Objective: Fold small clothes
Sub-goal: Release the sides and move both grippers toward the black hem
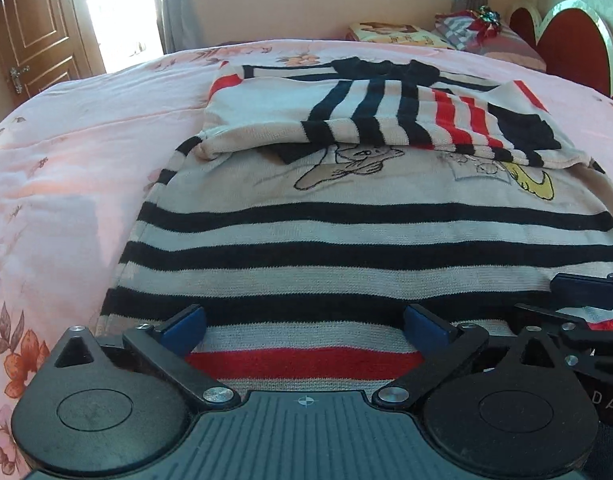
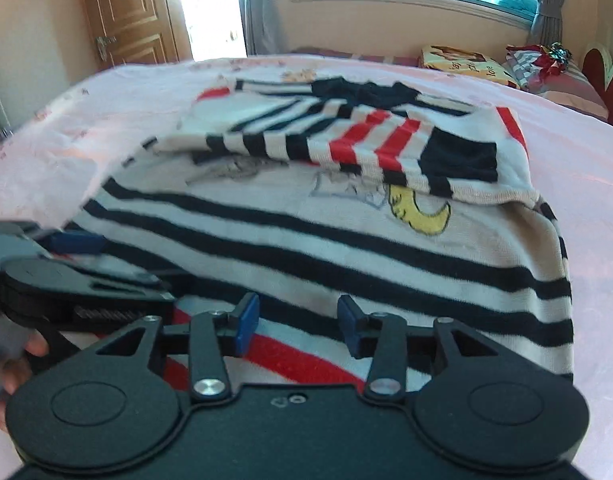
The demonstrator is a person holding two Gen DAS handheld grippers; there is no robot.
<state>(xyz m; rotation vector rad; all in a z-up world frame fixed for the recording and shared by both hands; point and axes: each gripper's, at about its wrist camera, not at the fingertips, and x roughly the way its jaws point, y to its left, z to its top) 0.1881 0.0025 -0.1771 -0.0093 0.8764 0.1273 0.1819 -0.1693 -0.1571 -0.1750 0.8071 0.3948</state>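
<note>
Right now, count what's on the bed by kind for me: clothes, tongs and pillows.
Clothes: 1, a striped sweater with both sleeves folded across its chest
Tongs: 2, left tongs and right tongs, both open at the hem
Pillows: 2, a printed pillow and a striped pillow
Total: 5

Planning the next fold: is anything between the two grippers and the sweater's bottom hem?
Nothing visible. Both the left gripper and right gripper sit open right over the sweater hem.

A pink floral bed (image 1: 86, 120) carries a striped sweater (image 1: 346, 232), sleeves folded across.
</note>
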